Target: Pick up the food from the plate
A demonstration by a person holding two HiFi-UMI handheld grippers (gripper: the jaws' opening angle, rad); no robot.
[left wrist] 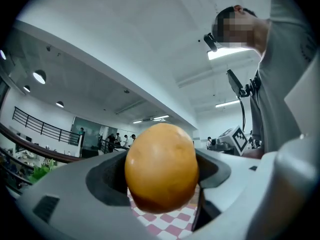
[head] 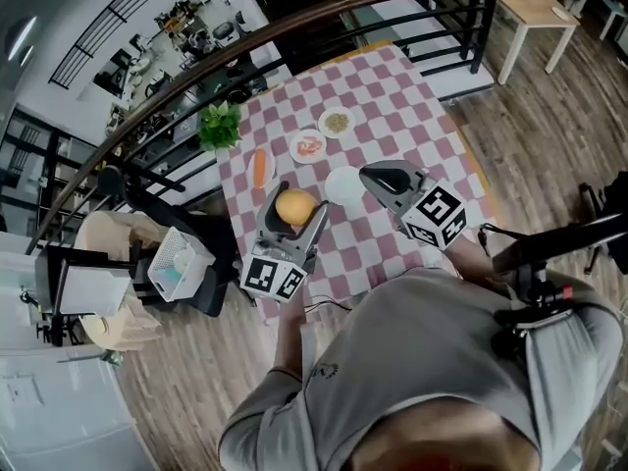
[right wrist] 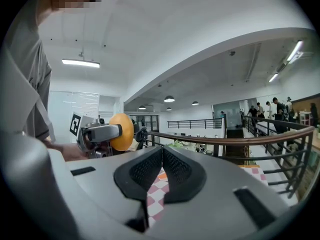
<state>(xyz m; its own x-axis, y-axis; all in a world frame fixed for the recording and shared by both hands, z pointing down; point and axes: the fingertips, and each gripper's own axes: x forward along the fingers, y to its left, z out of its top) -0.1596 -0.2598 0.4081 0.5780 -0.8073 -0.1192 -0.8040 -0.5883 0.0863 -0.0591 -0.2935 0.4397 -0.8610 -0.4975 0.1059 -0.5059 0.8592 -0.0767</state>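
A round orange-yellow food [head: 295, 207] sits between the jaws of my left gripper [head: 299, 202], which is shut on it and held up above the near part of the checked table [head: 392, 86]. The left gripper view shows the same food [left wrist: 161, 166] filling the gap, with the ceiling behind it. My right gripper [head: 368, 173] hovers over the table to the right, jaws shut and holding nothing [right wrist: 163, 156]. From the right gripper view the food [right wrist: 121, 131] shows at the left. An empty white plate [head: 343, 184] lies between the two grippers.
Farther back on the table are a plate of pink food [head: 308, 146], a plate of greenish food [head: 337, 122], a carrot [head: 260, 168] and a potted plant [head: 221, 126]. A curved railing [head: 324, 18] runs behind the table. A chair with a basket [head: 182, 263] stands at the left.
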